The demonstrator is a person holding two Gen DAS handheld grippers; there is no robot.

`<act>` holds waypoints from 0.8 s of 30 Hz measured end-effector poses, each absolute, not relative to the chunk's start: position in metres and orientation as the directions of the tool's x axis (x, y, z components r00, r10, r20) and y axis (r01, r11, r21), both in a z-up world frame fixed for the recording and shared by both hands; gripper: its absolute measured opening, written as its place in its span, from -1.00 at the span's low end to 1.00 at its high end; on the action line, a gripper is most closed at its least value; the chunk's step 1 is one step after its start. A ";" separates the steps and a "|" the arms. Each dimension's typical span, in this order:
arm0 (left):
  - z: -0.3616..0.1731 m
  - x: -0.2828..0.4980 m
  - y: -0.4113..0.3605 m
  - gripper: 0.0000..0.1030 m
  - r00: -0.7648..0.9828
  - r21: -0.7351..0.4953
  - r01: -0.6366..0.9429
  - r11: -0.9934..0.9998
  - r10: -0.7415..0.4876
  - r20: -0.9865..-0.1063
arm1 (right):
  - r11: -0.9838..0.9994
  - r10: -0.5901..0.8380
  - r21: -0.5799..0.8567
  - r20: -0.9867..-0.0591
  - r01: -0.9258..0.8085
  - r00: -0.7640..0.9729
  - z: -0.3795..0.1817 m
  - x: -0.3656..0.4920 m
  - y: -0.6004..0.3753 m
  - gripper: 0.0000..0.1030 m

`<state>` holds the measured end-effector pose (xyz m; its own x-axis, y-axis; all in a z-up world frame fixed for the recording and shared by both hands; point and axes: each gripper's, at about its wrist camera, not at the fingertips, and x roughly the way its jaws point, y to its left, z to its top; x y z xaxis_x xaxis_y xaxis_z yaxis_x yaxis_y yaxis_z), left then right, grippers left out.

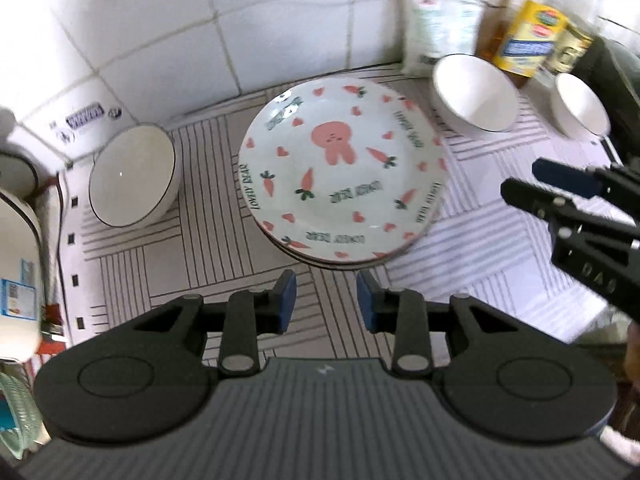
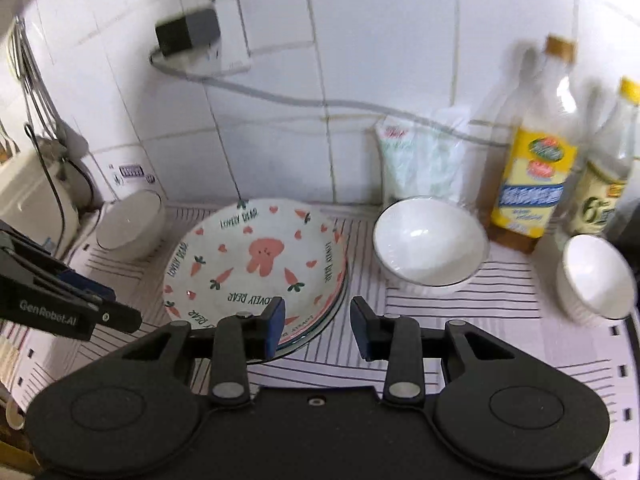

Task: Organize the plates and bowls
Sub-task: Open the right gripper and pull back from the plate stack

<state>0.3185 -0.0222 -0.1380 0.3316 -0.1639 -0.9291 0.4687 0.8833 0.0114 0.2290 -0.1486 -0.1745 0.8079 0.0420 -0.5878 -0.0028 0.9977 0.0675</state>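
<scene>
A stack of white plates [image 1: 344,168] printed with a pink rabbit and carrots lies mid-counter on a striped mat [image 1: 200,248]. One white bowl [image 1: 132,176] stands to its left; two more white bowls [image 1: 474,92] [image 1: 580,106] stand to its right. My left gripper [image 1: 326,300] hovers just in front of the stack's near rim, open, with nothing between its blue pads. My right gripper [image 2: 318,324] is open and empty by the near right rim of the plates [image 2: 256,264]. Each gripper shows in the other's view: right gripper [image 1: 524,180], left gripper [image 2: 124,306].
Oil bottles [image 2: 532,176] and a plastic bag [image 2: 420,160] stand against the tiled wall behind the right bowls [image 2: 430,248] [image 2: 596,280]. A white appliance [image 1: 16,272] sits at the far left. A black plug [image 2: 188,32] and its cord hang on the wall.
</scene>
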 end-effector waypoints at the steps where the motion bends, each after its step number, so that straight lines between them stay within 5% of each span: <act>1: -0.131 0.313 -0.025 -0.32 0.336 0.015 0.482 0.876 -0.170 -0.926 | 0.997 0.041 0.072 -0.579 0.000 0.815 -0.169 0.222 -0.152 -0.20; 7: -0.092 0.281 -0.042 -0.06 0.379 0.046 0.567 0.823 -0.211 -0.901 | 0.997 0.028 0.071 -0.533 0.012 0.845 -0.140 0.172 -0.171 -0.12; 24: -0.052 0.228 -0.137 0.26 0.383 0.100 0.726 0.680 -0.280 -0.880 | 0.998 -0.046 0.009 -0.463 0.057 0.885 -0.122 0.086 -0.235 0.40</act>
<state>0.2281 -0.1367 -0.0517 0.3833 -0.2803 -0.8801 0.7261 0.6803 0.0996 0.0864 -0.2351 -0.1218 0.8852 -0.0464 -0.4629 0.0570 0.9983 0.0090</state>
